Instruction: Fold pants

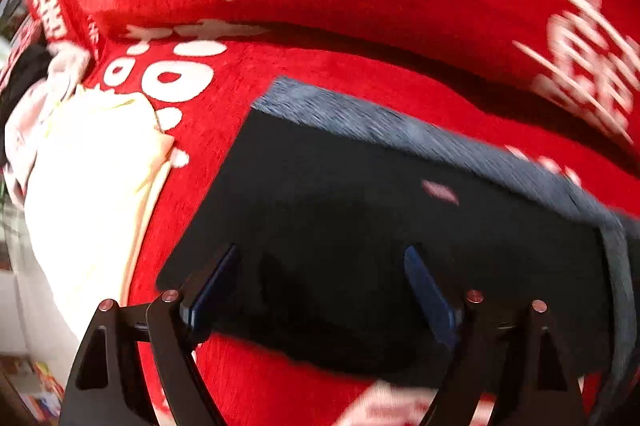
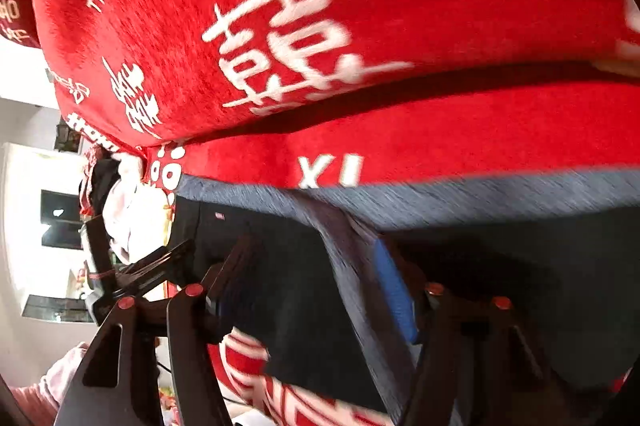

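Dark pants (image 1: 340, 210) lie folded flat on a red blanket (image 1: 400, 6); a grey band (image 1: 400, 134) runs along their far edge. My left gripper (image 1: 322, 254) hovers over the near part of the pants, jaws wide open, nothing pinched. In the right wrist view the pants (image 2: 280, 286) fill the lower half. A grey strip (image 2: 352, 266) of them runs between the open fingers of my right gripper (image 2: 314, 246); the blue pad (image 2: 394, 290) stands clear of it. The left gripper (image 2: 172, 258) shows at the left over the pants' end.
The red blanket with white characters (image 2: 280, 38) covers a cushioned surface with a raised back fold. A white, cream-edged cushion or cloth (image 1: 92, 186) lies left of the pants. A pink sleeve (image 2: 56, 378) shows at the lower left. White furniture (image 2: 24, 166) stands beyond the blanket's edge.
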